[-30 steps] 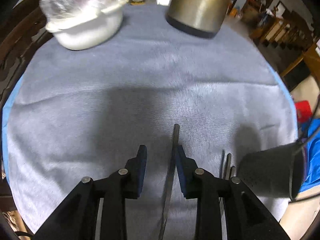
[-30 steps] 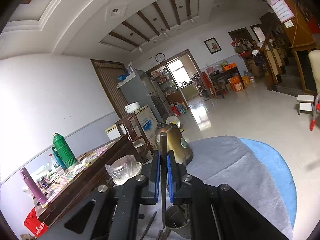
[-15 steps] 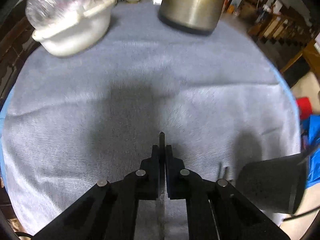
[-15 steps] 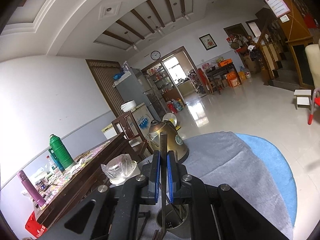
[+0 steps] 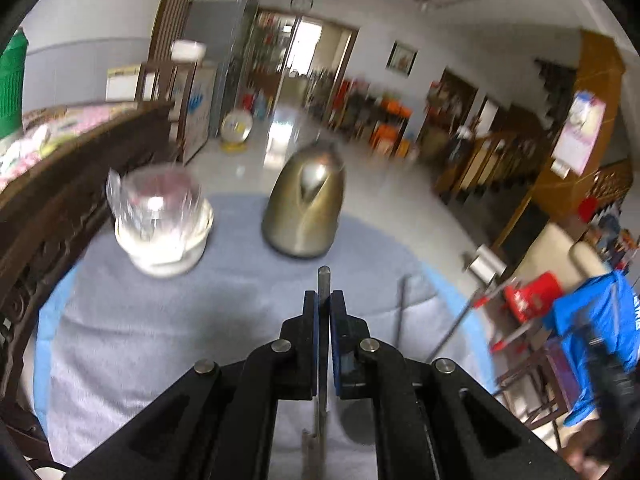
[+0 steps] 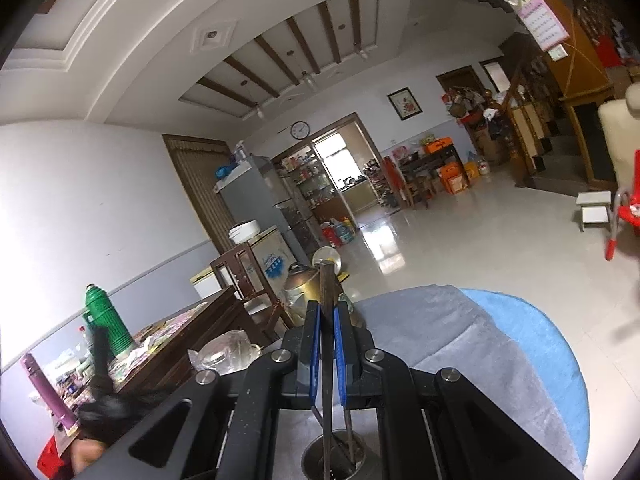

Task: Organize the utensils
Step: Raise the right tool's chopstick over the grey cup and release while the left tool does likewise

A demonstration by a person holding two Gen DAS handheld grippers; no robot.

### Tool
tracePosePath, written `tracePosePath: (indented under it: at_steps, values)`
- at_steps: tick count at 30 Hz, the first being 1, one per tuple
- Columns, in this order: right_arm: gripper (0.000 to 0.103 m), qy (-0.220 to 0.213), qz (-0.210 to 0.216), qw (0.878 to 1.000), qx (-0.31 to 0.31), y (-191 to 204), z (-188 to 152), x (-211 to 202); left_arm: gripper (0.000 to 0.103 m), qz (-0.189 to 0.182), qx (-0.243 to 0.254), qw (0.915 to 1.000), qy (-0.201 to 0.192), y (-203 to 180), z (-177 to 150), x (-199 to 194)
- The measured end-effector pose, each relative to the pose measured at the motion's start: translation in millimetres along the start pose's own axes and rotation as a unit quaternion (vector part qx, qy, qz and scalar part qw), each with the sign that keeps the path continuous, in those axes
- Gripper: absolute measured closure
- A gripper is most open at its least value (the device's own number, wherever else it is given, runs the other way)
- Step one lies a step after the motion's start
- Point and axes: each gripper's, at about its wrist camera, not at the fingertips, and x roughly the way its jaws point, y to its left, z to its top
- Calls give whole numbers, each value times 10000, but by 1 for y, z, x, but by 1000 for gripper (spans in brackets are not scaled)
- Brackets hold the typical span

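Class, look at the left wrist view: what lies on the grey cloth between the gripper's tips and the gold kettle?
Nothing: in the left wrist view, bare grey cloth separates the left gripper, shut on a utensil, from the kettle.

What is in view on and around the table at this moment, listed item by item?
kettle: one, brass-gold, far side of the cloth
bowl: one, white, plastic-wrapped, left of the kettle
cloth: one, grey, over the round blue table
cup: one, metal, below the right claw, utensils standing in it
utensil: one, metal, gripped in the left claw
stick: one, dark, gripped in the right claw, over the cup
thermos: one, green, side table at left
left claw: one, black, blue pads, shut
right claw: one, black, blue pads, shut
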Motion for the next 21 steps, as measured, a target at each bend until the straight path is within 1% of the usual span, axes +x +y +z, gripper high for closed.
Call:
tracePosePath:
  at_steps: [4, 8, 11, 13, 15, 17, 21]
  values:
    - [96, 14, -19, 9996, 297, -12, 1, 3, 97, -271, -10, 9989, -375, -13, 14, -27]
    - [96, -80, -1, 9979, 637, -23, 9, 2, 97, -527, 28, 9970, -568, -24, 25, -45]
    - [96, -203, -11, 9967, 790, -28, 19, 1, 97, -628, 86, 9957, -681, -36, 30, -51]
    - [96, -265, -58, 9967, 761, -26, 23, 1, 97, -626, 135, 9954, -719, -41, 28, -48]
    - [96, -303, -169, 9976, 606, -22, 24, 2, 97, -601, 182, 9959, -652, -46, 23, -38]
    - [96, -256, -328, 9985, 345, -18, 19, 4, 97, -506, 209, 9973, -493, -49, 15, -24]
    - [96, 174, -340, 9992, 116, -13, 3, 17, 97, -444, 184, 9988, 111, -47, -6, 13]
